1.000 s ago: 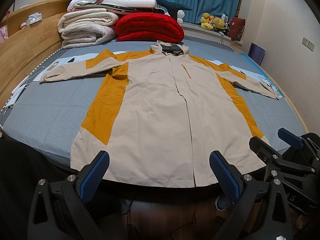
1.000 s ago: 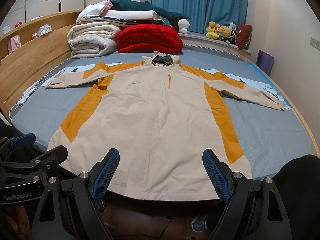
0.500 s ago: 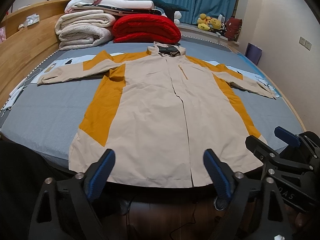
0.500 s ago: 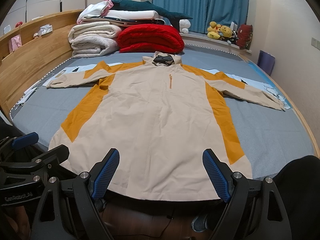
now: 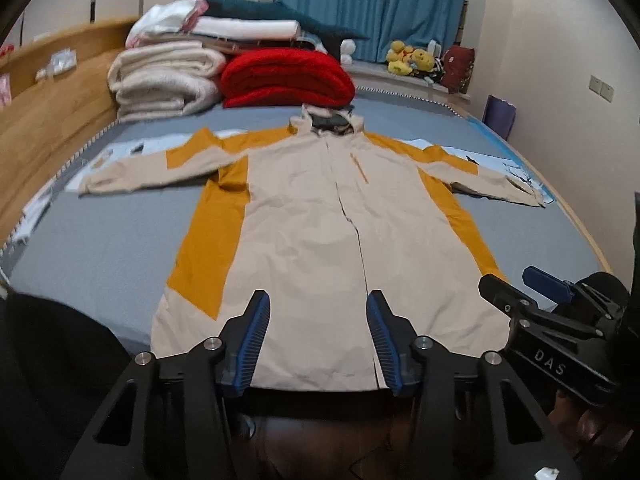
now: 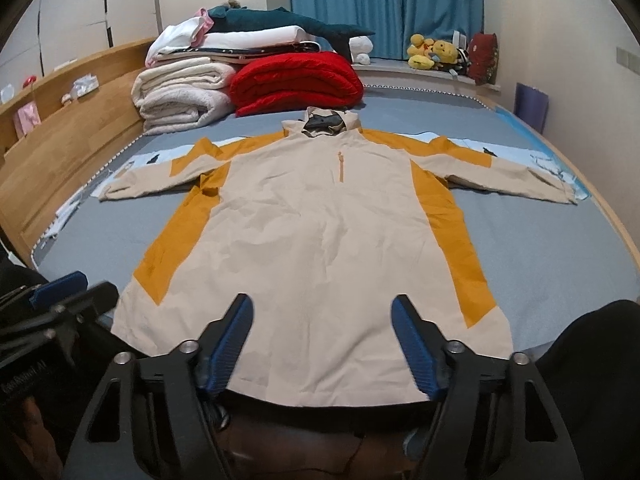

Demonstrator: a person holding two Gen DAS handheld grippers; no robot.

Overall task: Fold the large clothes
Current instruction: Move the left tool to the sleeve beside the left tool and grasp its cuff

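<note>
A beige and mustard hooded jacket (image 5: 304, 232) (image 6: 316, 240) lies flat and face up on the grey bed (image 5: 100, 248) (image 6: 560, 240), sleeves spread wide, hem toward me. My left gripper (image 5: 318, 332) hovers above the hem near the front zip; its jaws are closing with nothing between them. My right gripper (image 6: 322, 344) hangs over the hem's middle, its jaws also closing on nothing. Each gripper shows at the other view's edge: the right gripper (image 5: 544, 292) low at the right, the left gripper (image 6: 60, 292) low at the left.
Folded white blankets (image 6: 180, 96) and a red quilt (image 6: 296, 80) are stacked at the bed's head. A wooden headboard (image 6: 60, 148) runs along the left side. Plush toys (image 6: 432, 54) sit on the window ledge under blue curtains. Dark wooden floor (image 5: 320, 448) lies below the grippers.
Both grippers' jaws have narrowed, the left much more than the right. The left view has risen slightly, so the jacket sits lower and farther away.
</note>
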